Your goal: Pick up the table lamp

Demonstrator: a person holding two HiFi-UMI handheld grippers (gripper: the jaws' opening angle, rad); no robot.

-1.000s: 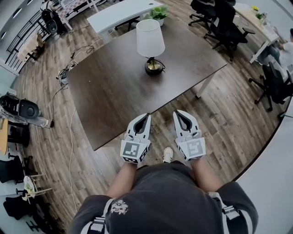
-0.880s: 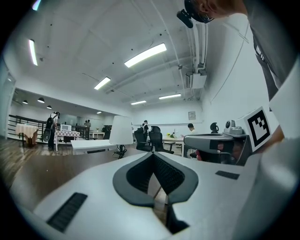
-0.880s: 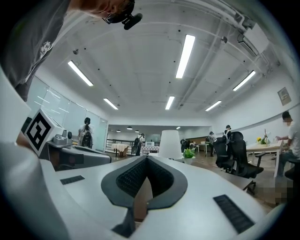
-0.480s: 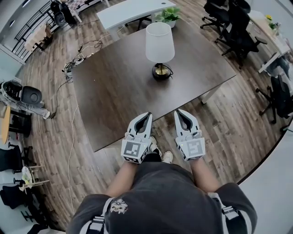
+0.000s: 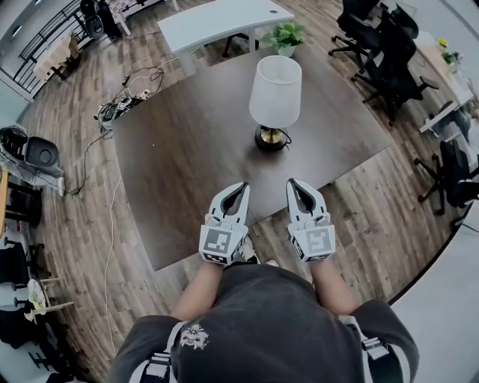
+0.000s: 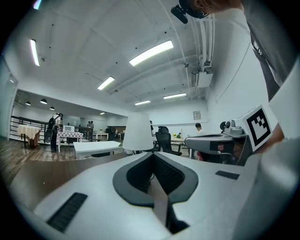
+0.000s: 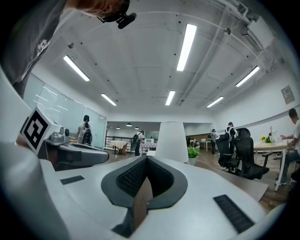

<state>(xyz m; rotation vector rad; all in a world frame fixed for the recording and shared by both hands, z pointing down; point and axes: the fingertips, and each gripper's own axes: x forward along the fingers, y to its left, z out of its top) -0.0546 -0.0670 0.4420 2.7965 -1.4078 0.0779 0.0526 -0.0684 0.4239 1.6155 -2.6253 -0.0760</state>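
The table lamp stands upright on the dark brown table (image 5: 179, 157), right of its middle, with a white shade (image 5: 275, 91) over a dark round base (image 5: 271, 139) with a brass stem. Both grippers are held level side by side at the table's near edge, well short of the lamp. My left gripper (image 5: 241, 185) is shut with nothing in it, and so is my right gripper (image 5: 293, 182). The shade (image 6: 138, 132) rises just beyond the left gripper (image 6: 151, 154) in the left gripper view. It also stands ahead (image 7: 171, 140) of the right gripper (image 7: 146, 159) in the right gripper view.
A potted plant (image 5: 287, 37) sits at the table's far edge, and a white table (image 5: 217, 16) stands behind it. Black office chairs (image 5: 389, 52) are at the right. Cables (image 5: 120, 112) lie on the wooden floor at the left. People stand far off in the room.
Both grippers have moved forward together from over the floor to the table's near edge. The lamp now lies closer to them. Their jaws have stayed shut.
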